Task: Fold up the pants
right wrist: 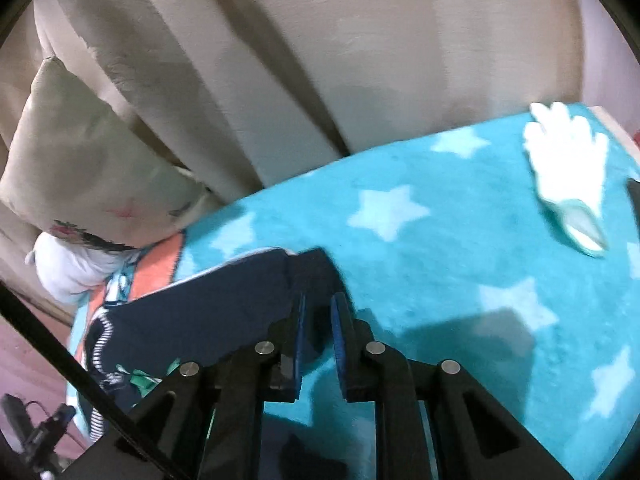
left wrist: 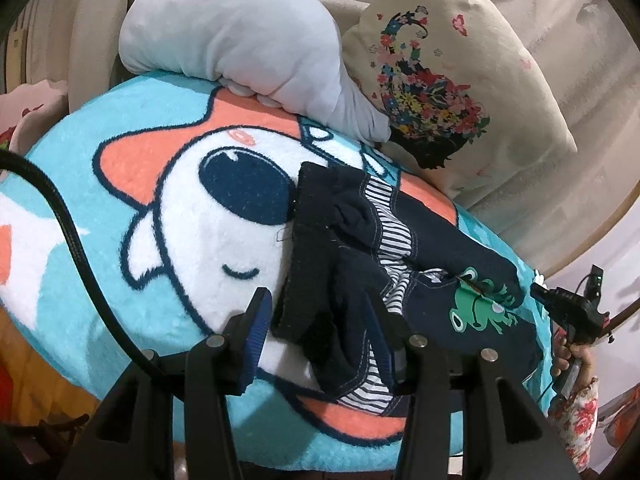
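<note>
The right wrist view is blurred, so the fabric edges there are hard to make out, and the near part of the pants [left wrist: 400, 248] is covered by the gripper bodies in both views. The dark pants, with striped lining and a green frog patch [left wrist: 478, 304], are spread on the turquoise blanket [left wrist: 80, 184], near a grey cushion [left wrist: 240, 40] and a floral pillow [left wrist: 440, 80]. The left gripper [left wrist: 316, 320] is held wide apart, its fingers straddling the bunched waistband. The right gripper [right wrist: 318, 320] is seen narrowly parted around the dark leg hem; whether the cloth is truly pinched cannot be told.
</note>
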`<state>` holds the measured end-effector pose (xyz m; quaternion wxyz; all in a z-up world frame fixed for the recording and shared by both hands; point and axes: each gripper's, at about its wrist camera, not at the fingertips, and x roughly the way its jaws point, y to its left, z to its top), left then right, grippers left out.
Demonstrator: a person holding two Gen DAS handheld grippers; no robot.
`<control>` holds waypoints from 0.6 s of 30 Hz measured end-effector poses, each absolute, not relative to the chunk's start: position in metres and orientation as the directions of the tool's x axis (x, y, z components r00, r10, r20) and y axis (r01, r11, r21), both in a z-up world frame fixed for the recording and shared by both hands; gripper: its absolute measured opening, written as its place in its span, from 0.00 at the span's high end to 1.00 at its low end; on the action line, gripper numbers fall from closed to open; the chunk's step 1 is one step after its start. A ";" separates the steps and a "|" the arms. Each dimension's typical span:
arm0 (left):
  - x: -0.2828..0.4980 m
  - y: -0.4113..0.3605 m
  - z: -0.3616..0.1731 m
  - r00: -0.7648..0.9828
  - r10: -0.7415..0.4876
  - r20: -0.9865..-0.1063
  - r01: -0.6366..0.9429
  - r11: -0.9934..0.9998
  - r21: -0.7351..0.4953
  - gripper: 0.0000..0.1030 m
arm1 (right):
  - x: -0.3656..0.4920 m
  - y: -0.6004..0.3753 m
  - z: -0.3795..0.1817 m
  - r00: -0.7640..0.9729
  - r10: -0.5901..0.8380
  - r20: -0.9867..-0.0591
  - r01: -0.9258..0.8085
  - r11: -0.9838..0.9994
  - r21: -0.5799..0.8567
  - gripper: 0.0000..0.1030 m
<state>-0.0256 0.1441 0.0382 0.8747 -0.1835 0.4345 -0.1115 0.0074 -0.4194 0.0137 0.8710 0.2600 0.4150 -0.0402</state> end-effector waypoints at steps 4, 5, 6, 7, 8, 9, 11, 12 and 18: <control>-0.025 0.139 0.038 0.599 -0.333 -0.728 0.029 0.918 -0.396 0.54 | -0.011 -0.414 0.032 0.710 0.133 -0.692 0.256 0.866 0.429 0.75; -0.025 0.137 0.038 0.599 -0.325 -0.732 0.029 0.922 -0.385 0.54 | -0.014 -0.407 0.037 0.720 0.152 -0.677 0.228 0.870 0.437 0.75; -0.025 0.132 0.038 0.601 -0.307 -0.738 0.030 0.931 -0.364 0.54 | -0.017 -0.401 0.040 0.726 0.177 -0.664 0.201 0.869 0.452 0.74; -0.026 0.128 0.038 0.605 -0.291 -0.741 0.030 0.939 -0.343 0.54 | -0.018 -0.391 0.042 0.728 0.217 -0.650 0.163 0.866 0.472 0.73; -0.027 0.123 0.039 0.612 -0.265 -0.745 0.032 0.950 -0.312 0.54 | -0.018 -0.378 0.044 0.724 0.261 -0.639 0.119 0.865 0.488 0.70; -0.028 0.119 0.040 0.618 -0.247 -0.746 0.034 0.957 -0.289 0.53 | -0.019 -0.364 0.044 0.717 0.295 -0.632 0.080 0.865 0.495 0.68; -0.031 0.108 0.043 0.638 -0.193 -0.745 0.037 0.975 -0.221 0.51 | -0.022 -0.330 0.041 0.696 0.363 -0.619 -0.006 0.866 0.501 0.57; -0.032 0.103 0.044 0.646 -0.164 -0.745 0.033 0.982 -0.188 0.50 | -0.023 -0.315 0.038 0.690 0.382 -0.615 -0.038 0.867 0.496 0.54; -0.032 0.085 0.046 0.670 -0.091 -0.737 0.028 0.995 -0.098 0.45 | -0.035 -0.242 0.003 0.653 0.414 -0.634 -0.116 0.882 0.456 0.49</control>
